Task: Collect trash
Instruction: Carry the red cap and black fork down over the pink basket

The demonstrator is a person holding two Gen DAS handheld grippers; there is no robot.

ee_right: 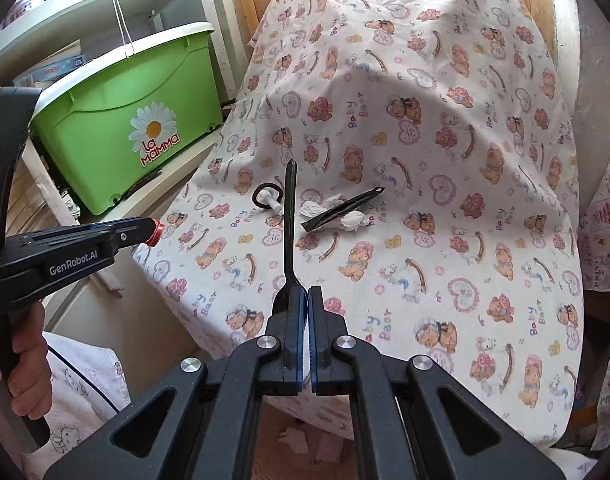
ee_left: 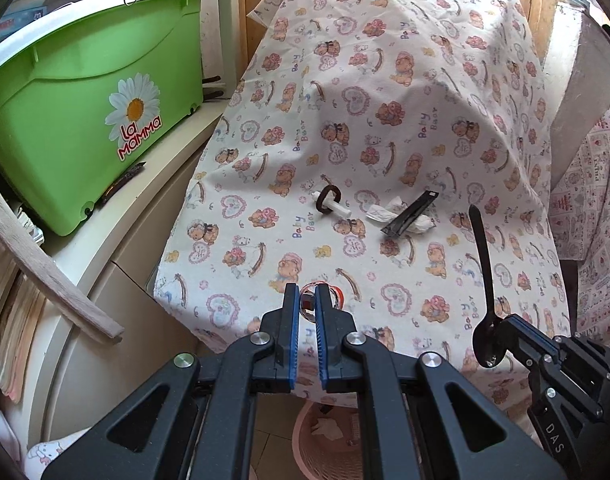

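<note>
My left gripper point(ee_left: 308, 295) is shut on a small clear wrapper with red-orange print point(ee_left: 332, 295), held over the near edge of the bear-print cloth point(ee_left: 405, 120); it also shows in the right wrist view point(ee_right: 155, 232). My right gripper point(ee_right: 305, 294) is shut on a black plastic spoon point(ee_right: 289, 220) that stands upright by its bowl, also seen in the left wrist view point(ee_left: 483, 264). On the cloth lie crumpled white tissue point(ee_left: 419, 222), a black sachet point(ee_left: 411, 213) across it, and a brown hair tie around a white plastic piece point(ee_left: 331, 200).
A pink basket point(ee_left: 325, 440) with tissue inside stands on the floor below the cloth edge. A green lidded box point(ee_left: 89, 100) sits on a white shelf at the left. Stacked paper and a wooden stick point(ee_left: 45, 264) are at far left.
</note>
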